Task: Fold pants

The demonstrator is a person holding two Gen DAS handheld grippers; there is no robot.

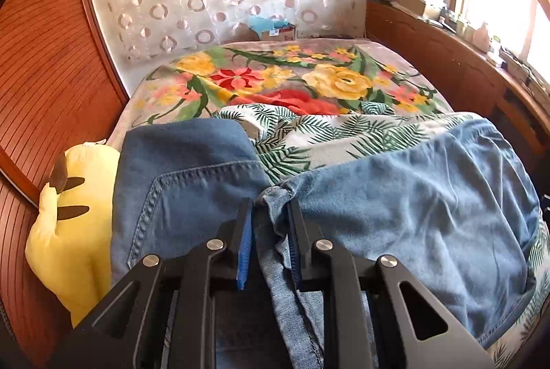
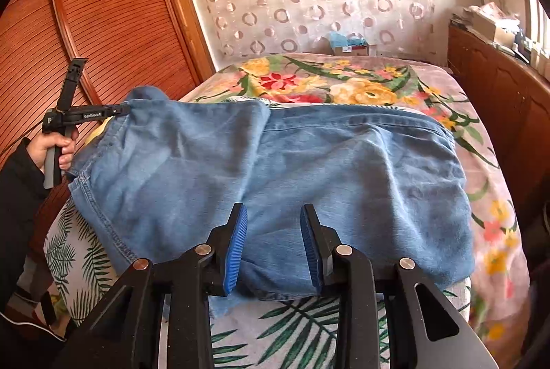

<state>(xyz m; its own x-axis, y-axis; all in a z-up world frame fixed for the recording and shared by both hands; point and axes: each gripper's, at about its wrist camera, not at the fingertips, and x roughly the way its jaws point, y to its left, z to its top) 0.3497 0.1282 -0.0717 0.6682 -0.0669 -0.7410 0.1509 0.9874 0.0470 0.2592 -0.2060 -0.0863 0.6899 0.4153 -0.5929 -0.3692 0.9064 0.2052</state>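
Note:
Blue denim pants (image 2: 275,169) lie across the leaf-print sheet on the bed, partly folded. In the left wrist view the pants (image 1: 412,197) fill the foreground, and my left gripper (image 1: 270,207) is shut on a bunched fold of denim between its blue pads. The right wrist view shows that left gripper (image 2: 117,110) at the pants' far left edge, held by a hand, lifting that edge slightly. My right gripper (image 2: 274,214) is open, its fingers astride the near hem of the pants, not pinching the cloth.
A yellow plush toy (image 1: 75,217) lies at the bed's left edge by the wooden slatted wardrobe (image 1: 44,66). A floral blanket (image 1: 292,80) covers the far bed. A wooden cabinet (image 2: 498,87) with clutter runs along the right. A box (image 2: 350,46) sits at the bed's far end.

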